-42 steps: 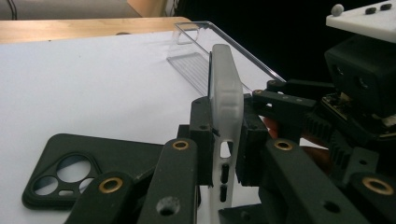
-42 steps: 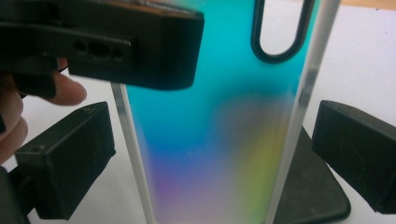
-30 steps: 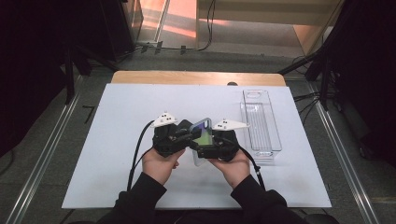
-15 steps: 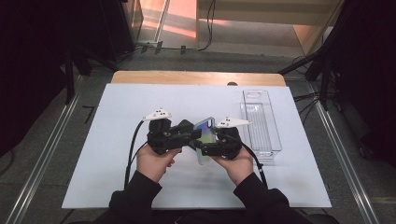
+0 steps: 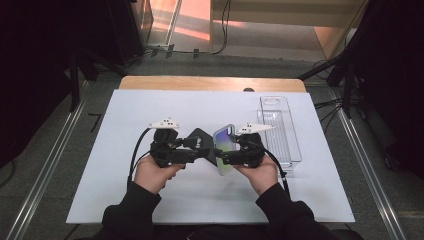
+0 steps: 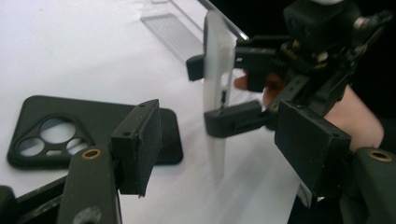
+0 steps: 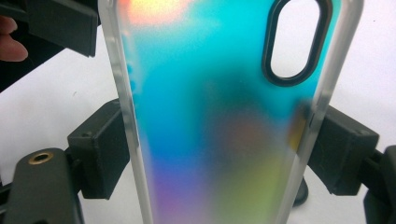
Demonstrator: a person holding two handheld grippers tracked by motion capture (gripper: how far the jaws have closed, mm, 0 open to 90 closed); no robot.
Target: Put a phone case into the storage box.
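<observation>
We have the right gripper point(image 5: 223, 152) clamped on the iridescent translucent phone case with the oval camera cut-out point(image 5: 224, 149) — its two black pads press the case's long edges from either side, and the right gripper view shows the case point(image 7: 224, 116) standing upright between them, shimmering teal, violet and yellow-green. The case is lifted off the table, held edge-on towards our other hand.

Over on the left gripper point(image 5: 206, 150), the jaws have just been opening and now stand spread wide, with nothing between them. In the left gripper view the pads point(image 6: 140, 144) are apart and bare, and beyond them we see the thin pale edge of the case point(image 6: 215, 93) pinched by the right gripper point(image 6: 219, 91), near but not touching ours.

Behind the left gripper, the flat black phone case with round camera holes point(image 5: 200, 140) lies on the white table sheet point(image 5: 125, 190); the left gripper view shows it point(image 6: 84, 135) flat, holes to the left.

The sheet covers a pale wooden tabletop point(image 5: 210, 83). At the right side a clear, long rectangular plastic tray point(image 5: 280, 132) lies lengthwise — just beside our right hand point(image 5: 257, 172). Around the table the room is dark, with metal rails along both sides and a warm-lit floor patch at the far end.

There is broad open white surface to the left and in front of our hands; on the right, the tray crowds the edge.
</observation>
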